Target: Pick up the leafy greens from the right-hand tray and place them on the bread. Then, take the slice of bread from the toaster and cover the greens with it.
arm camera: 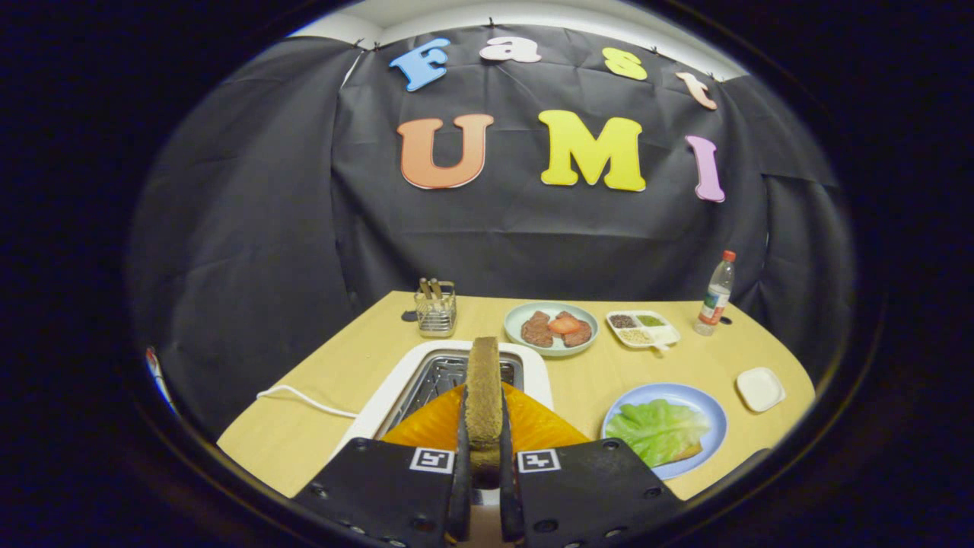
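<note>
The gripper is clamped on the bread slice, one finger pressed on each broad face, the slice standing on edge between them and reaching out ahead of the tips. It sits above the toaster, whose open slot shows just behind it, so the slice looks lifted clear or nearly so (whether its lower edge is fully out of the slot cannot be told).

Taking the toaster as the landmark: the blue plate lies to its right, close by, with the greens already spread over the bottom bread, of which only a crust edge peeks out. Beyond the toaster to the right sits a plate of meat; further right, a divided dish and a bottle. Directly behind the toaster stands a wire holder, and a white cord trails off its left side.

The risks, as I judge them, lie in the carry and the laying down. The slice is held on edge and must be turned flat; a loose hold could let it pivot or slip. Set down off-centre, it could drag the greens sideways, or overhang the rim. Squeezing harder may dent the crumb.
</note>
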`<state>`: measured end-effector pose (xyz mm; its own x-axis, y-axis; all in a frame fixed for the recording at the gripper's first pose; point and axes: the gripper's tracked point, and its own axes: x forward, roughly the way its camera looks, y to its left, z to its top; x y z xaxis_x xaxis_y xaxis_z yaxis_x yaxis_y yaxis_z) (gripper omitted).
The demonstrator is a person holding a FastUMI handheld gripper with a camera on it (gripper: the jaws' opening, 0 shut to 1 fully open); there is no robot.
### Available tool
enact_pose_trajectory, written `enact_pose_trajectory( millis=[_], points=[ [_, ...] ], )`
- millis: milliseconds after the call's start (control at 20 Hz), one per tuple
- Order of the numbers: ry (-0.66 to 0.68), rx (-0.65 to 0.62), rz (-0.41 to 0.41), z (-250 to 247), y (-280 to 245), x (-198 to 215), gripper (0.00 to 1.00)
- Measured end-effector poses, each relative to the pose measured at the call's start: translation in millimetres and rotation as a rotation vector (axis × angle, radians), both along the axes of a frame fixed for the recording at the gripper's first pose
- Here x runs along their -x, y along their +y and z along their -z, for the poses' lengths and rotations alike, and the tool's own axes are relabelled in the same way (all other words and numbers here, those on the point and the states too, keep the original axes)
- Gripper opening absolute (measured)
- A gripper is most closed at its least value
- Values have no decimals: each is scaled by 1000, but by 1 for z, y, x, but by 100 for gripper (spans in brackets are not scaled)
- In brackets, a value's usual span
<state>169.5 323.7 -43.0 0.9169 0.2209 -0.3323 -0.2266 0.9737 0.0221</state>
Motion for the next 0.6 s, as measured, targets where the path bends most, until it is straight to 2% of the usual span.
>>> enact_pose_trajectory(
  millis=[50, 200, 600],
  points=[
    [-8, -9, -28, -3, 1, 2, 9],
    [-48, -14, -84, -18, -2, 6, 9],
    [-114, -141, -108, -70, -16, 23, 9]
  ],
)
